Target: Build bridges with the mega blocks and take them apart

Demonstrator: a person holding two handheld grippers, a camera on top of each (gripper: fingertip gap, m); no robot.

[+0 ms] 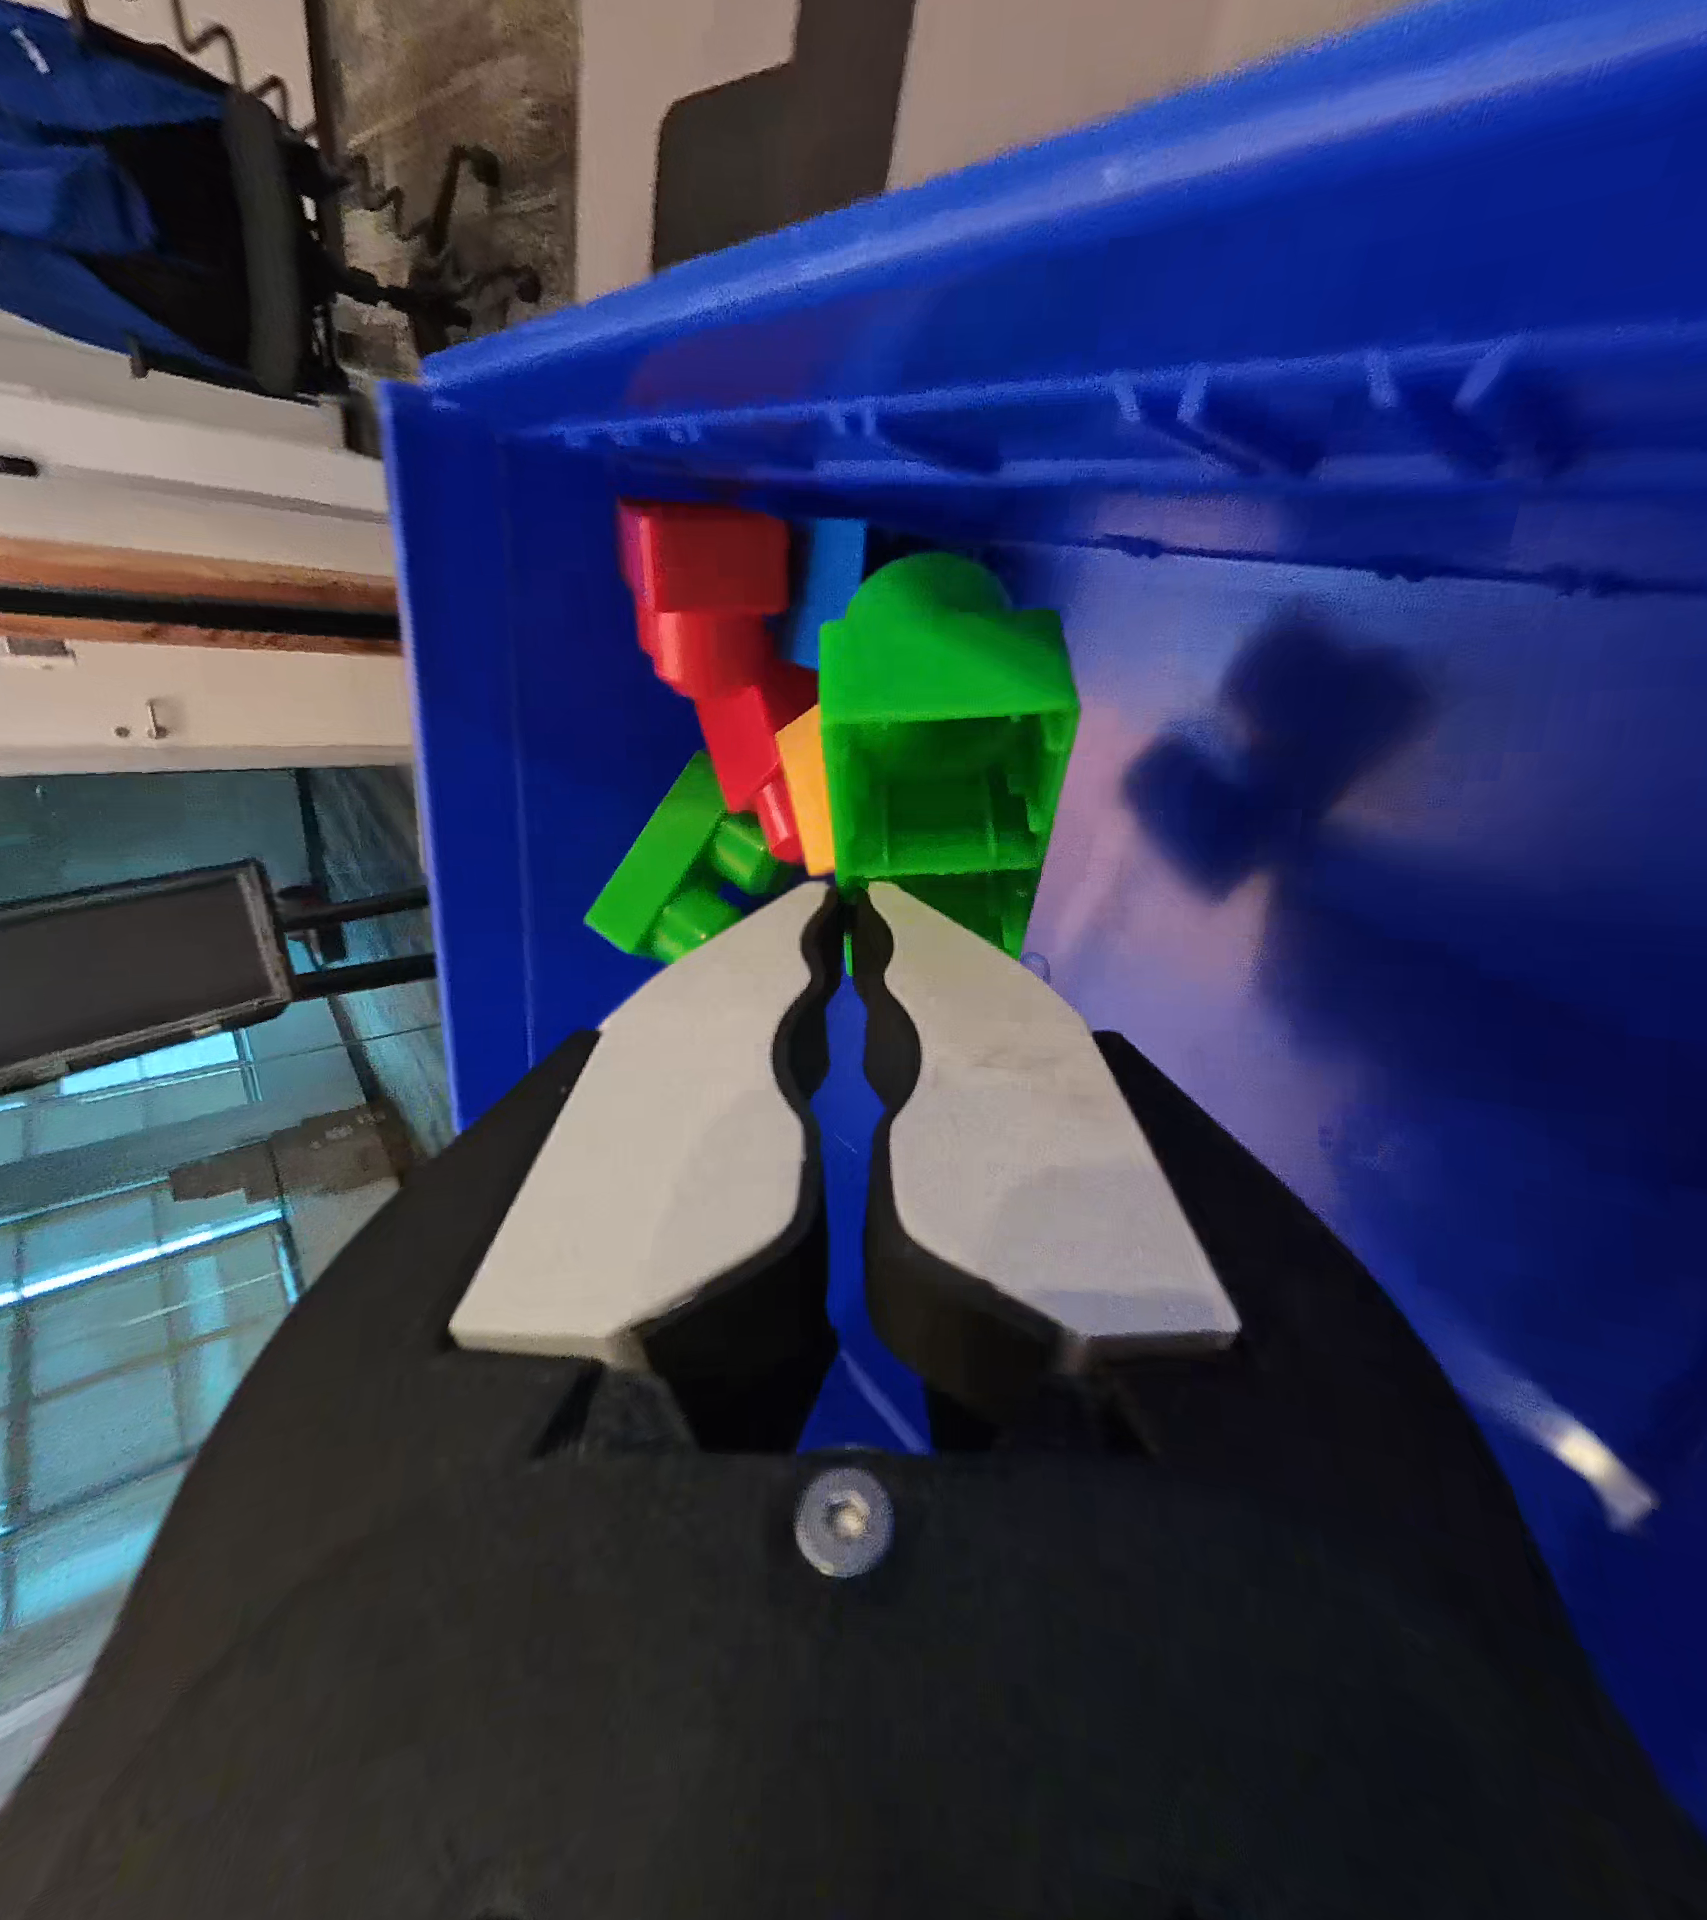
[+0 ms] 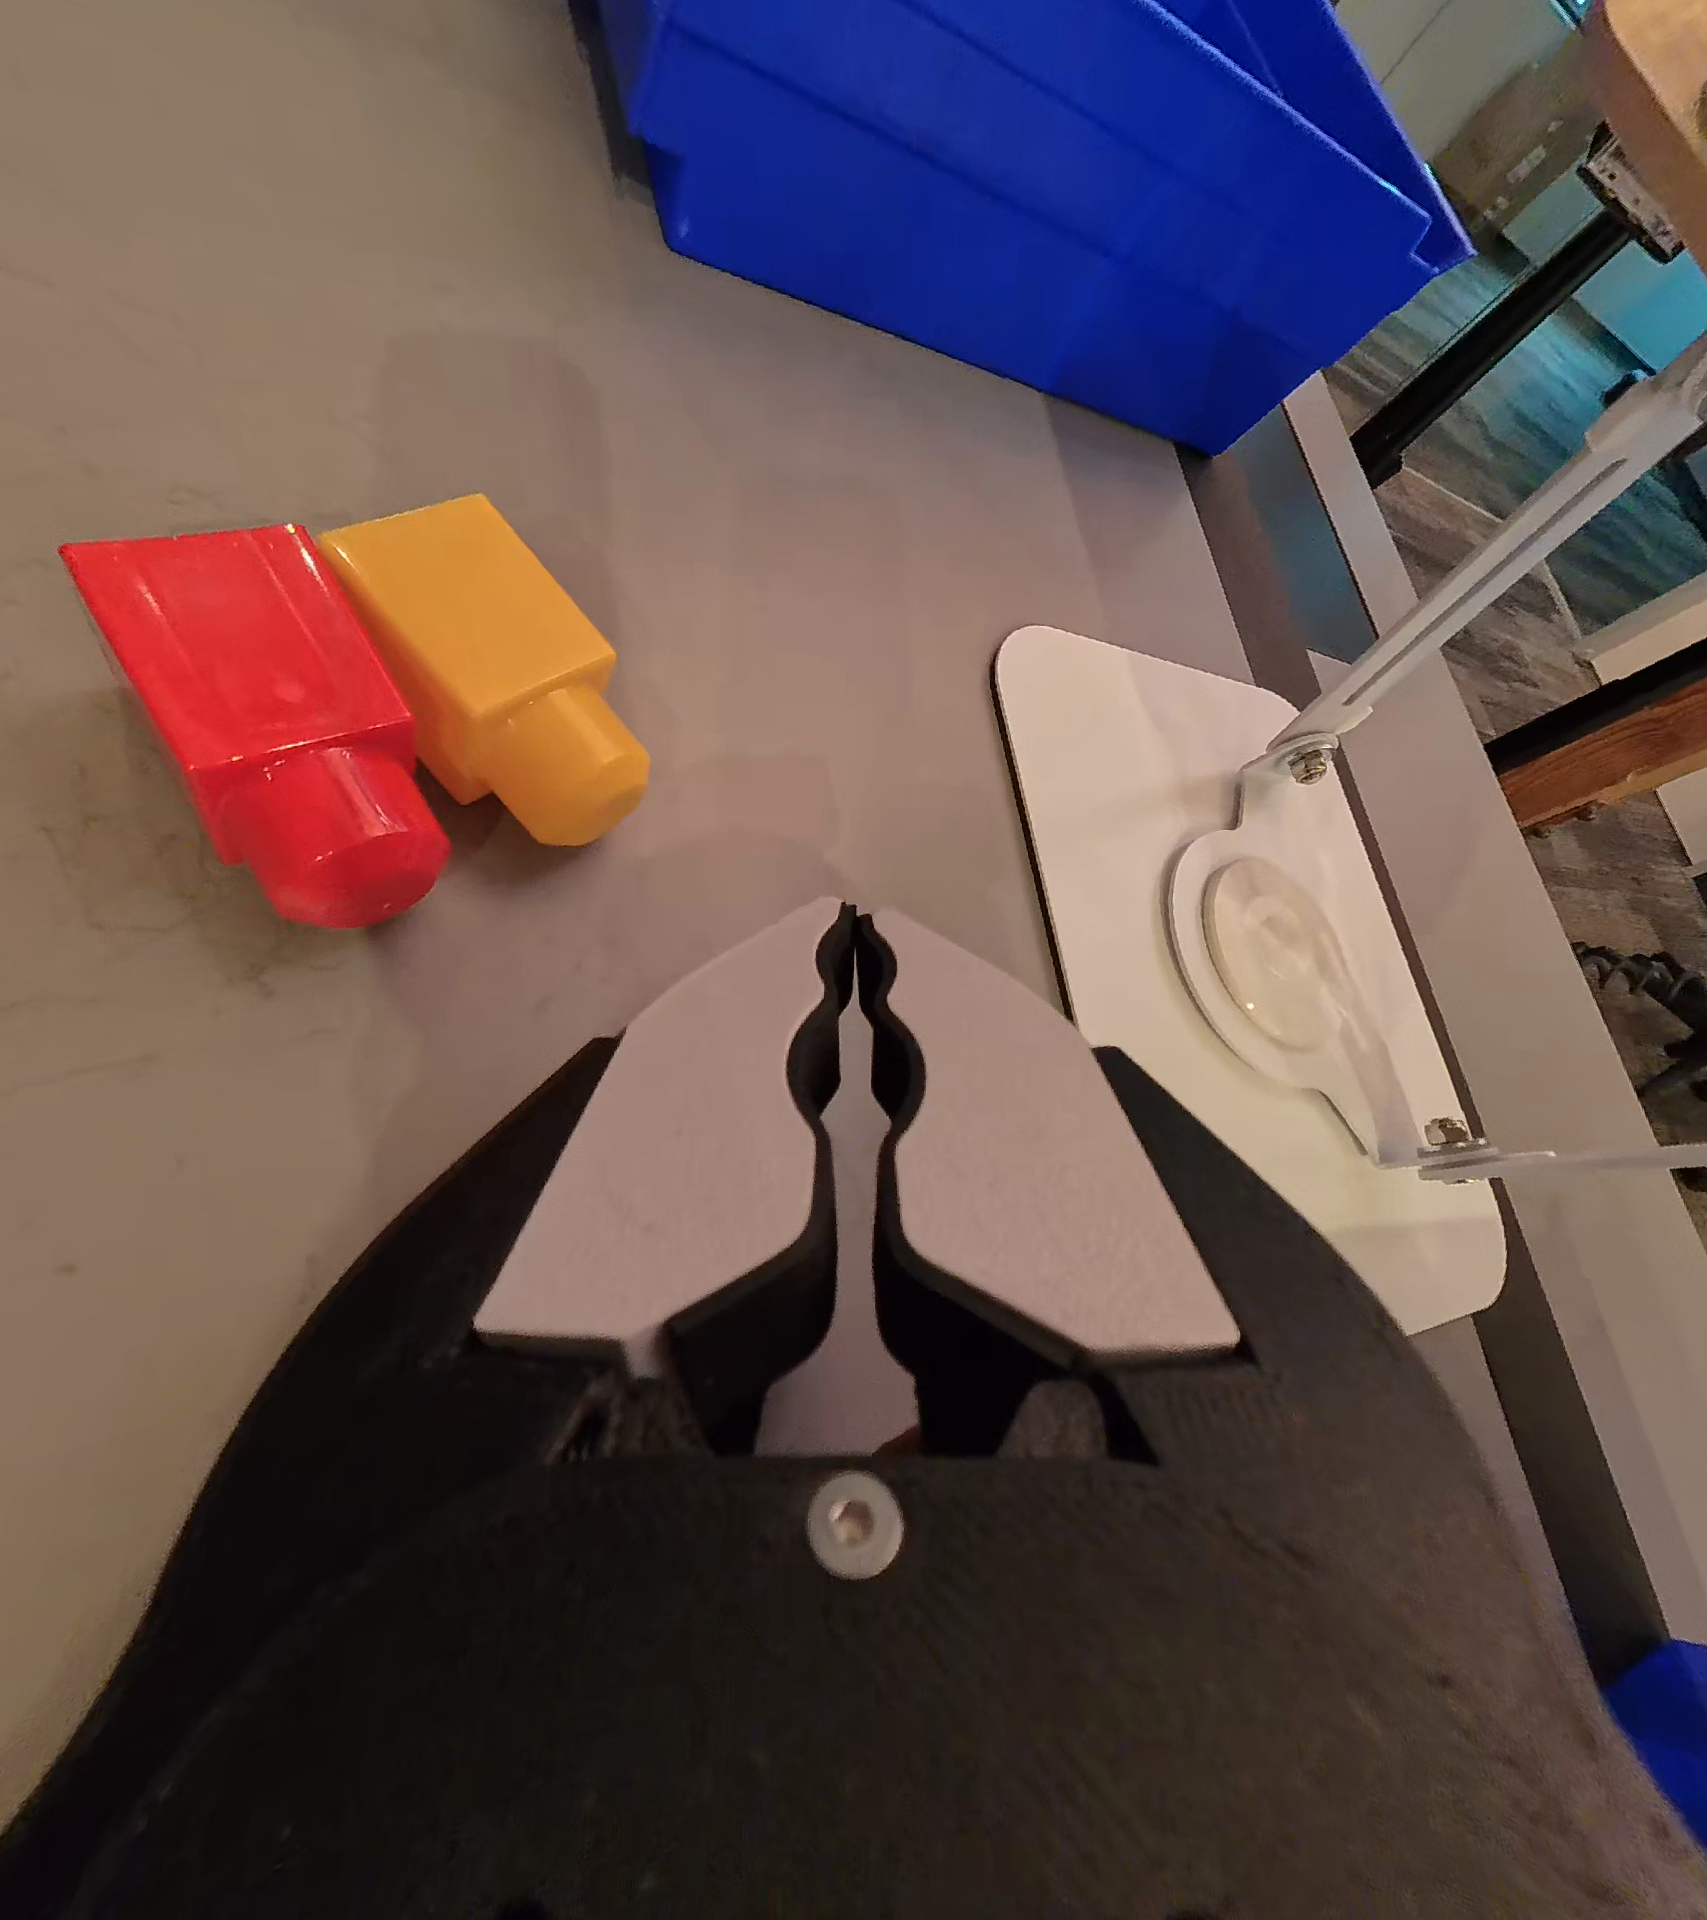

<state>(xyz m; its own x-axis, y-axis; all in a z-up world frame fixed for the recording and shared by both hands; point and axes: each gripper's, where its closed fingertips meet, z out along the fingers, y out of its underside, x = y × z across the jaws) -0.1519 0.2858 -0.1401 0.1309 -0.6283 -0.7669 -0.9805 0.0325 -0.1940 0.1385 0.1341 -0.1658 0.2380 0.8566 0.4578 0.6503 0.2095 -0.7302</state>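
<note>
Reaching into the blue bin [image 1: 1244,343], the left gripper [image 1: 847,906] has its fingers pinched on the thin wall of a green block [image 1: 942,727] — the pads look tight on it. More red, green and yellow blocks sit piled in the bin's corner. On the grey table [image 2: 205,260], a red block [image 2: 246,675] and a yellow block [image 2: 485,634] lie side by side, touching, not joined. The right gripper [image 2: 851,920] hangs near them, fingers closed on nothing. No bridge stands yet — the building has likely just begun.

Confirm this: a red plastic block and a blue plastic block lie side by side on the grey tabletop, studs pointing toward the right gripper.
Wrong colour: beside the red plastic block lies a yellow-orange plastic block, not blue, per the right wrist view. Otherwise correct.
</note>
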